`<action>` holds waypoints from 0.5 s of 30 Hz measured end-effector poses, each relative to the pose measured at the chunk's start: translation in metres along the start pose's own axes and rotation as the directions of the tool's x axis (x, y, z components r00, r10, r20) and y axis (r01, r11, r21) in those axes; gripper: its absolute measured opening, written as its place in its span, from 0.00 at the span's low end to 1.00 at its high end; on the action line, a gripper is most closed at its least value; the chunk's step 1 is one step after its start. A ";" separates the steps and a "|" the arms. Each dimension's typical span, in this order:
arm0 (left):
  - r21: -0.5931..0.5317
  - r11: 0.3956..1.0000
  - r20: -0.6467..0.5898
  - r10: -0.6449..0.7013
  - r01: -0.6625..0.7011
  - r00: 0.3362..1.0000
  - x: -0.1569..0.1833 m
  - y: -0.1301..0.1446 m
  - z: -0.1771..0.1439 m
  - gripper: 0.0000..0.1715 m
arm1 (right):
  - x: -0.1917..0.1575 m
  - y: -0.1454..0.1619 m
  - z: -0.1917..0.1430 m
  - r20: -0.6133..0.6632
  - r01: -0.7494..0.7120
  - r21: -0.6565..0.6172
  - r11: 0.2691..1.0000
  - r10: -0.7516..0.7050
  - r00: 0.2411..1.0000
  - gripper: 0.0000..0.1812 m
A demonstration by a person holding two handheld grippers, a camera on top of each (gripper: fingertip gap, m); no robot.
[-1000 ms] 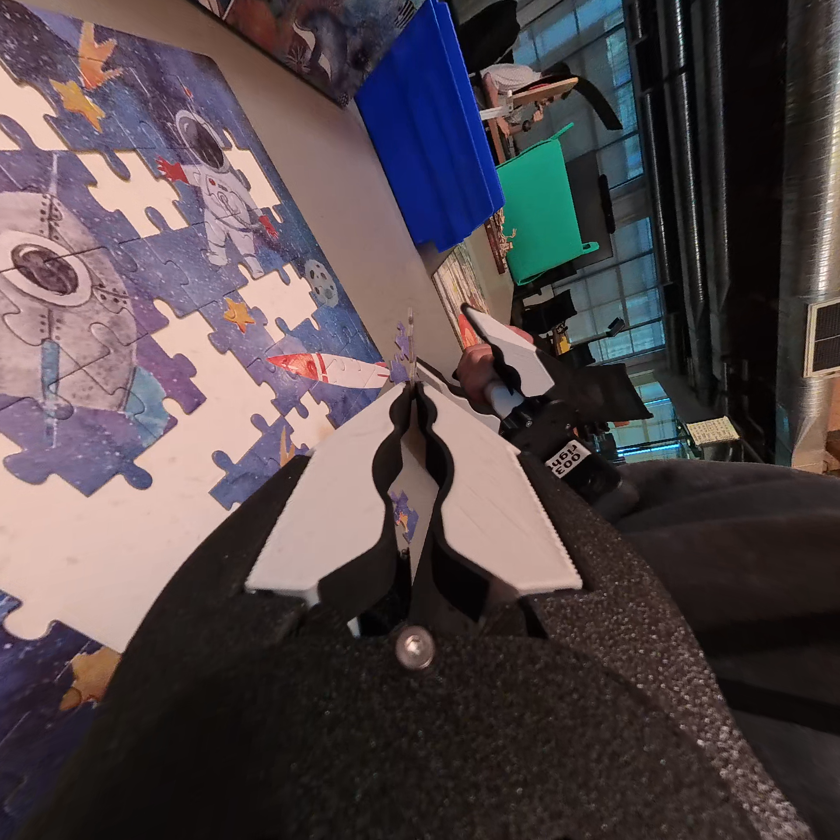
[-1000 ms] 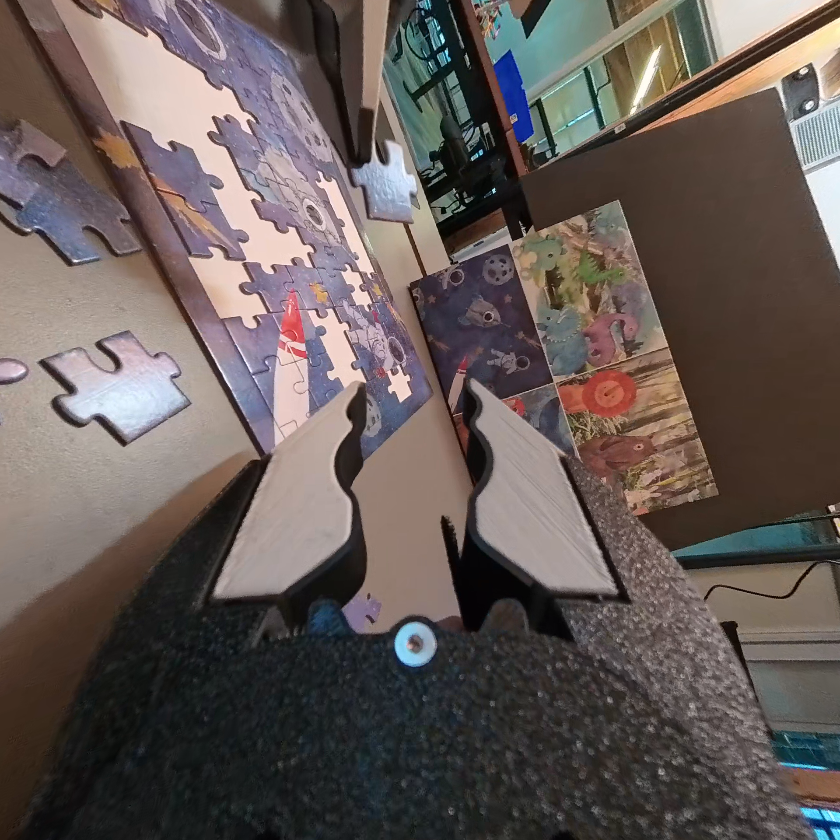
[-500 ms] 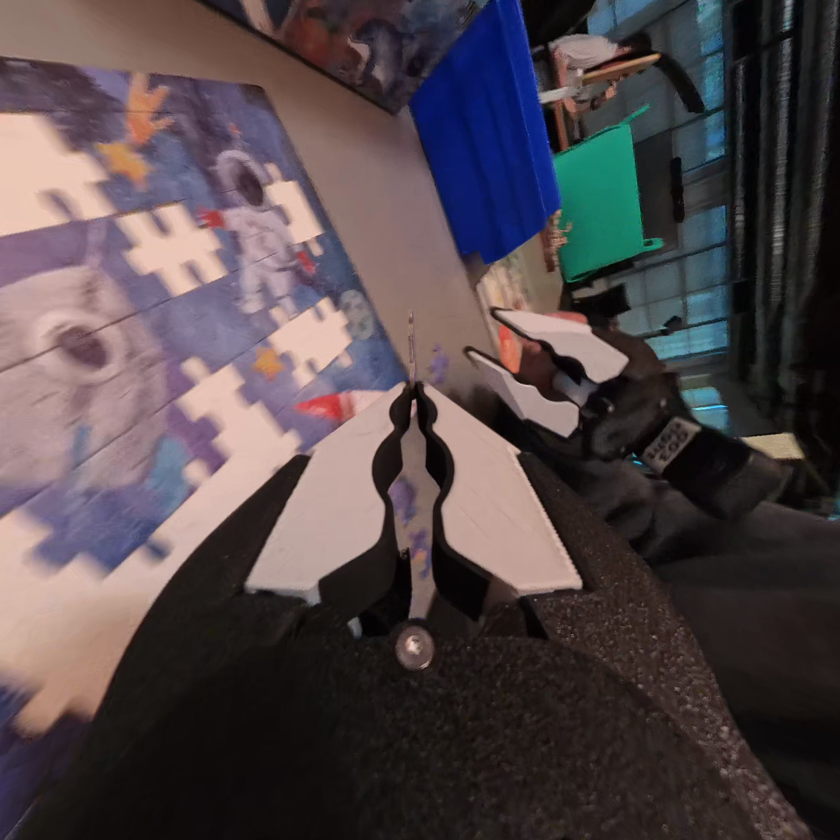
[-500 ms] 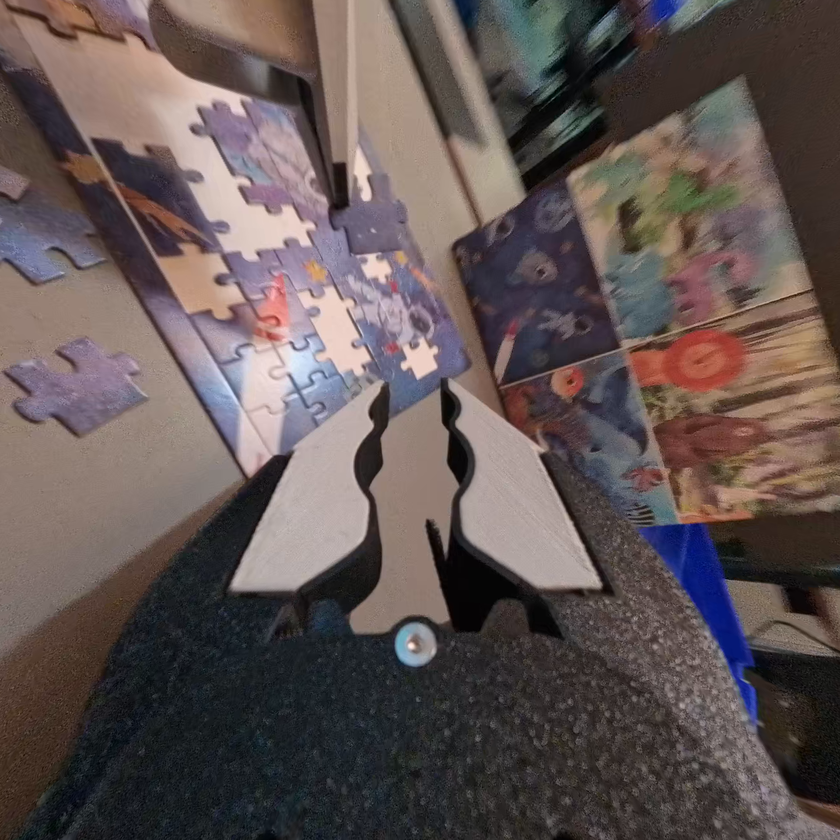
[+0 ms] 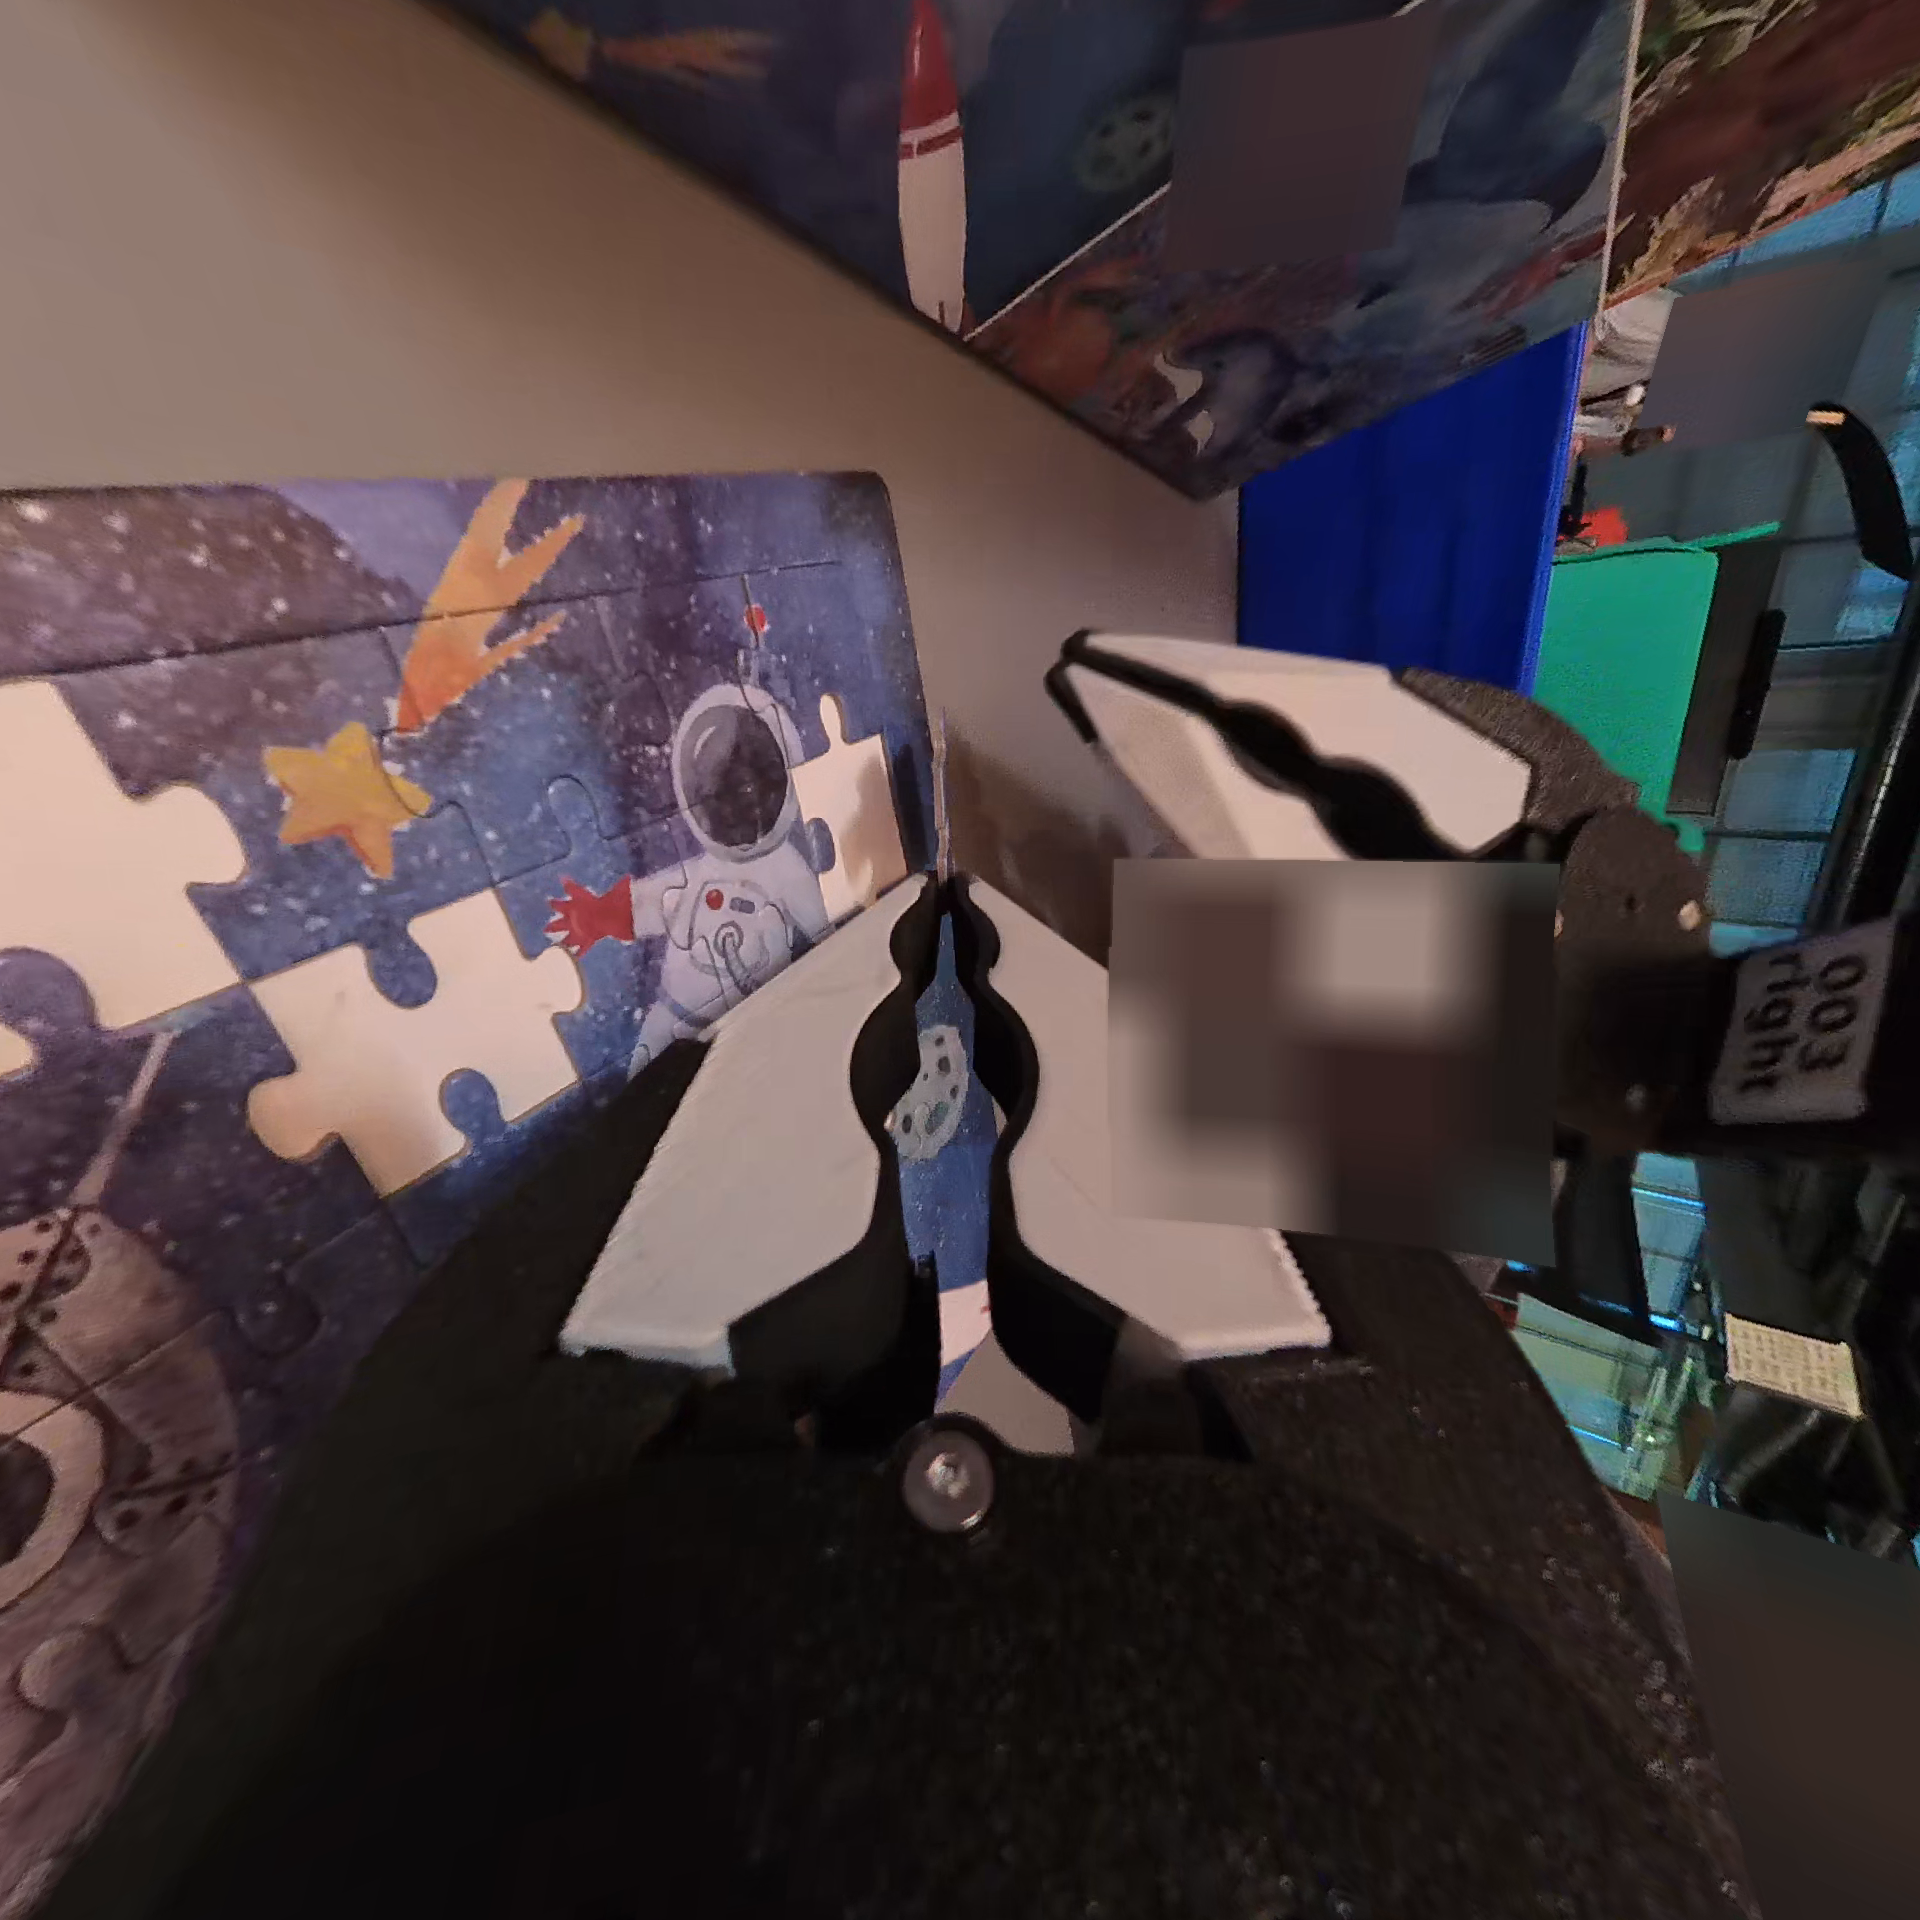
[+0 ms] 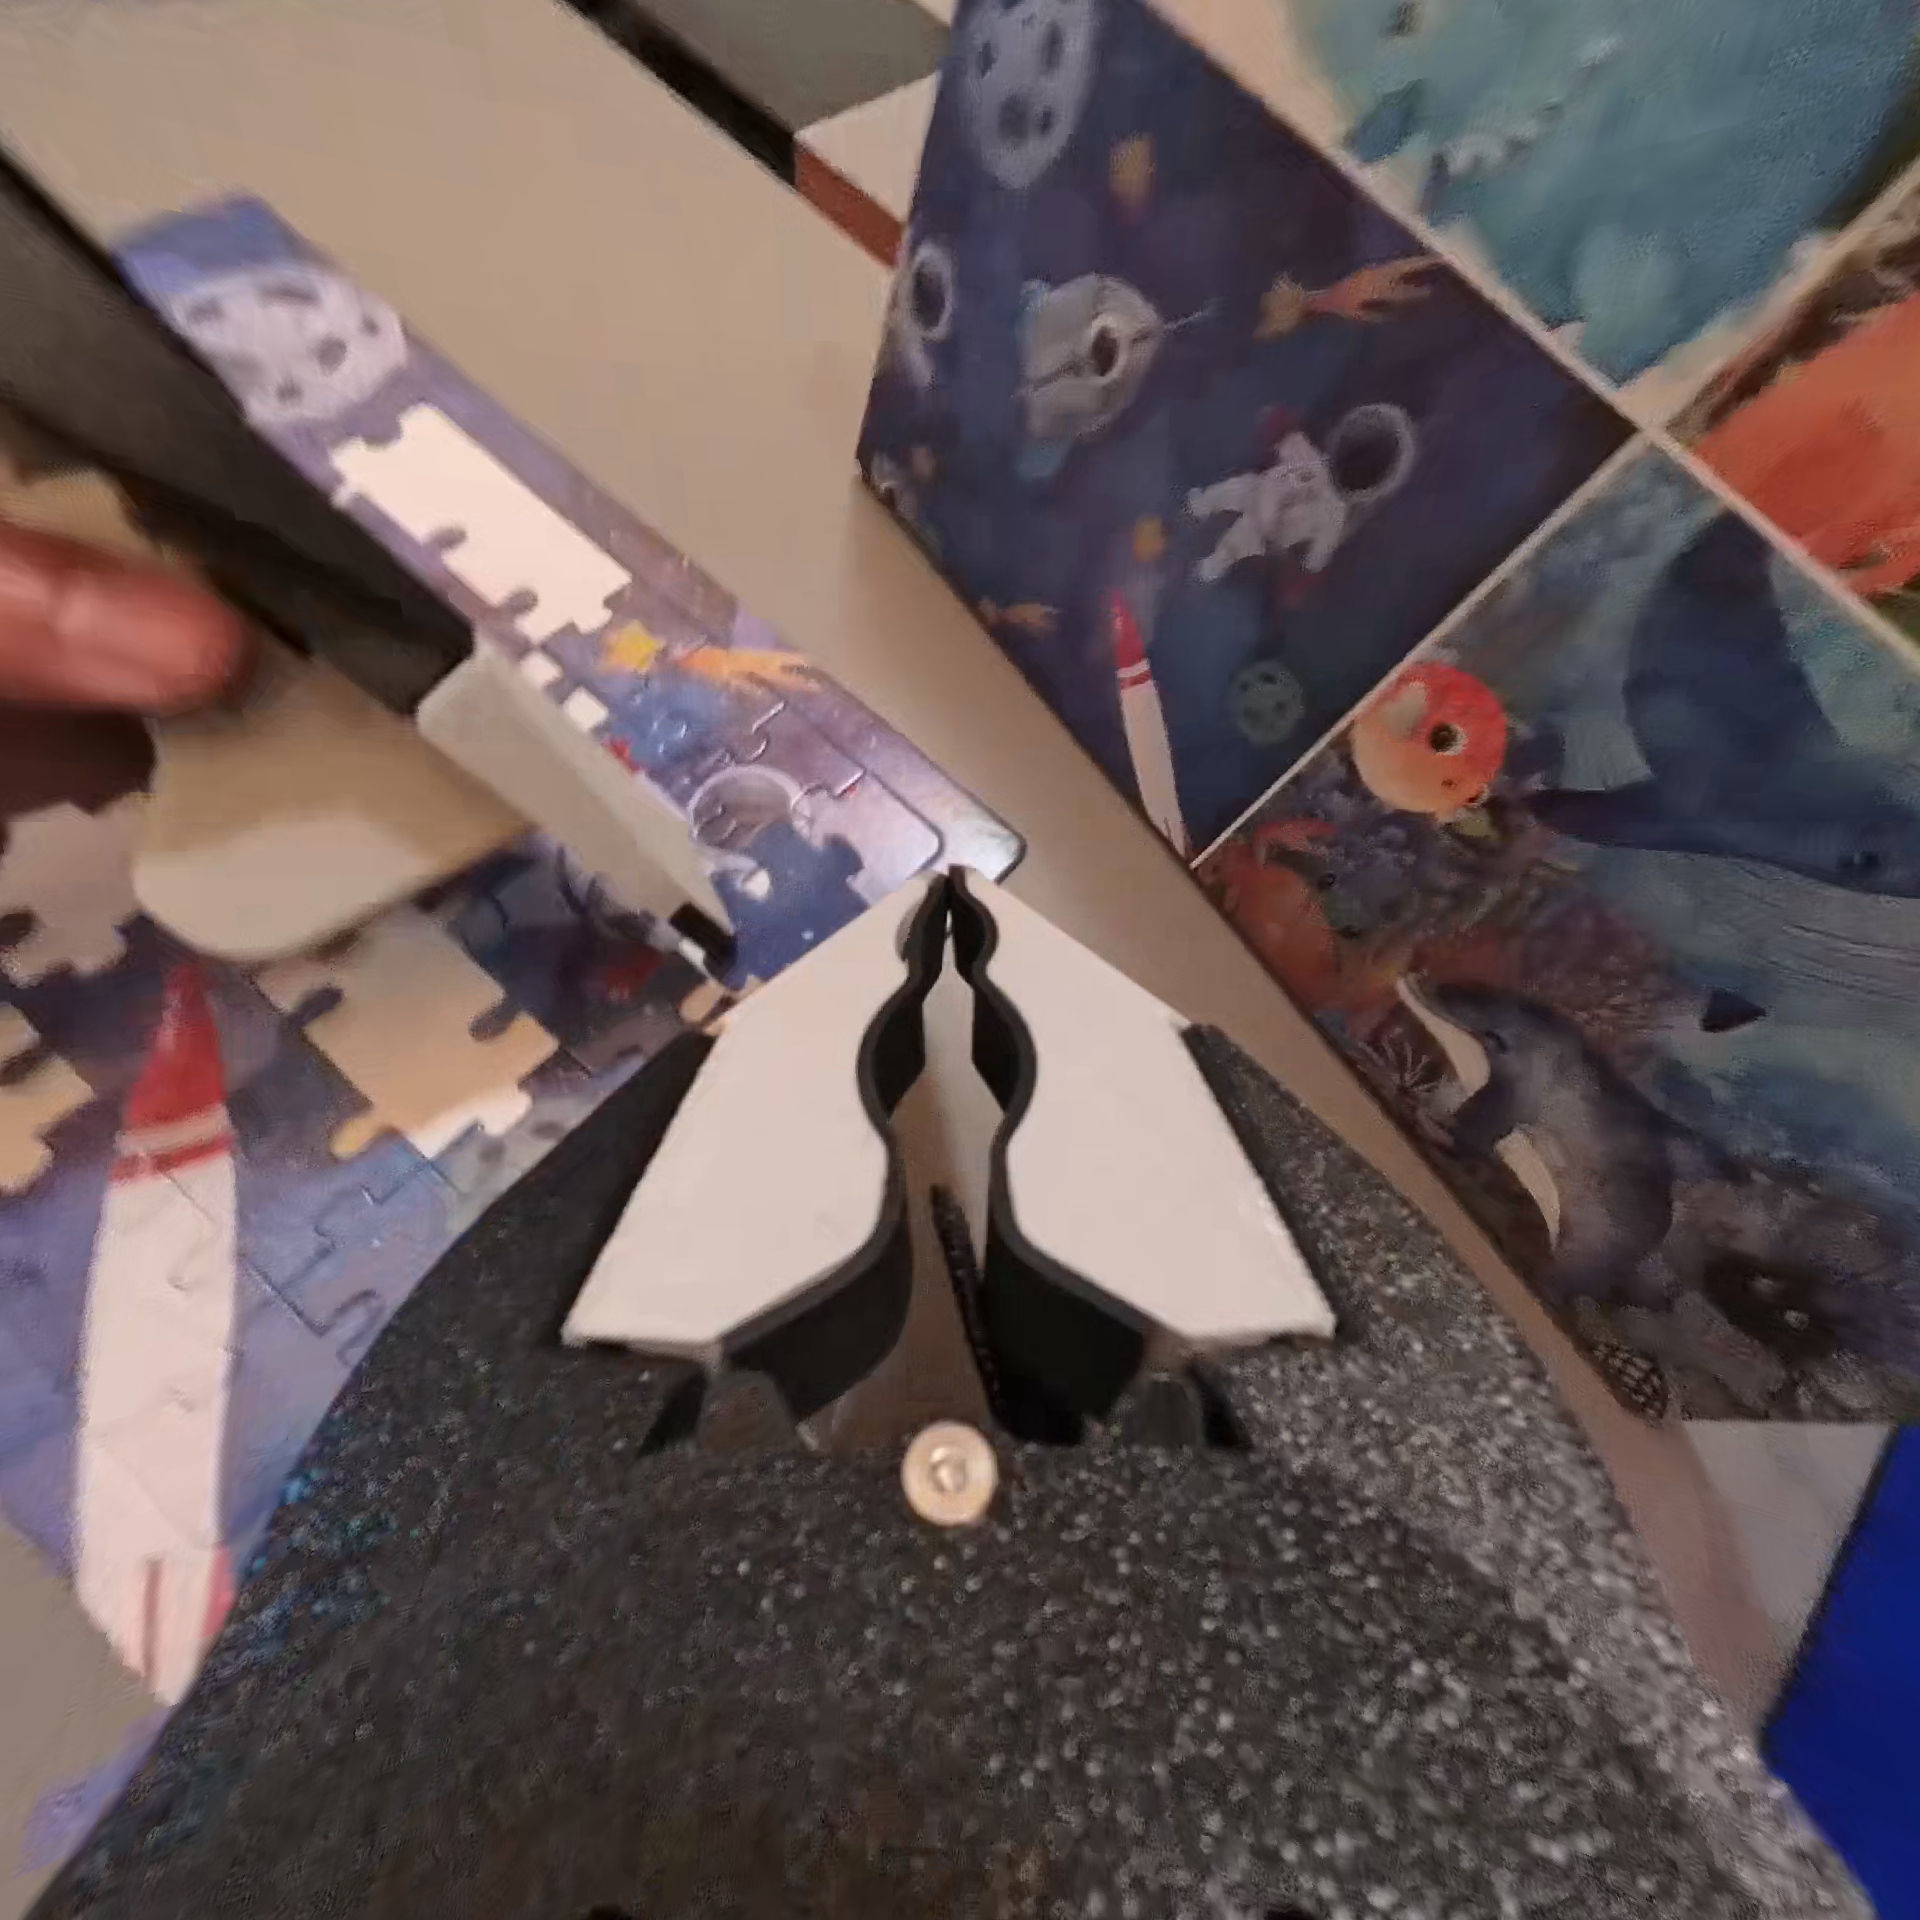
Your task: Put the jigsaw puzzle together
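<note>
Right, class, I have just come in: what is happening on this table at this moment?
A person is building a space jigsaw puzzle with two tools. The left hand-held gripper is shut on a puzzle piece, held edge-on above the gap beside the astronaut. The right hand-held gripper is shut and empty, close by. Several gaps in the puzzle are unfilled.

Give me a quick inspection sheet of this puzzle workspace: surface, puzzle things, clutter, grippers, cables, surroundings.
Surface: plain beige table.
Job's things: space jigsaw puzzle lies flat and half done, with pale gaps; one puzzle piece is seen edge-on above it.
Clutter: picture box stands beside the puzzle; blue bin behind it.
Grippers: left gripper shut on the puzzle piece; right gripper shut and empty, near the puzzle's corner.
Cables: nothing seen.
Surroundings: green box and windows beyond, blurred.
</note>
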State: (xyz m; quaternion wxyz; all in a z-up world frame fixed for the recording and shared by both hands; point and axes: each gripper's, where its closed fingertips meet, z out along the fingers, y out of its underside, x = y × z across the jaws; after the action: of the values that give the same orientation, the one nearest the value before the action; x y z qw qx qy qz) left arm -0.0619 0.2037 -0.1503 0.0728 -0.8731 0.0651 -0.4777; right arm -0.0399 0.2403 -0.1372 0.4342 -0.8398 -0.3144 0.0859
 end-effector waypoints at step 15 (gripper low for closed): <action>0.144 0.980 0.146 0.115 -0.136 0.983 -0.026 -0.033 -0.088 0.01 | 0.000 0.011 0.002 -0.013 0.049 -0.045 0.998 -0.050 0.999 0.00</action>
State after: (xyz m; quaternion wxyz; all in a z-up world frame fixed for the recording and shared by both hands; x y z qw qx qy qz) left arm -0.1485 0.2357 -0.1191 0.1742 -0.8898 0.0778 -0.4145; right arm -0.0354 0.2368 -0.1472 0.4193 -0.8419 -0.3340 0.0622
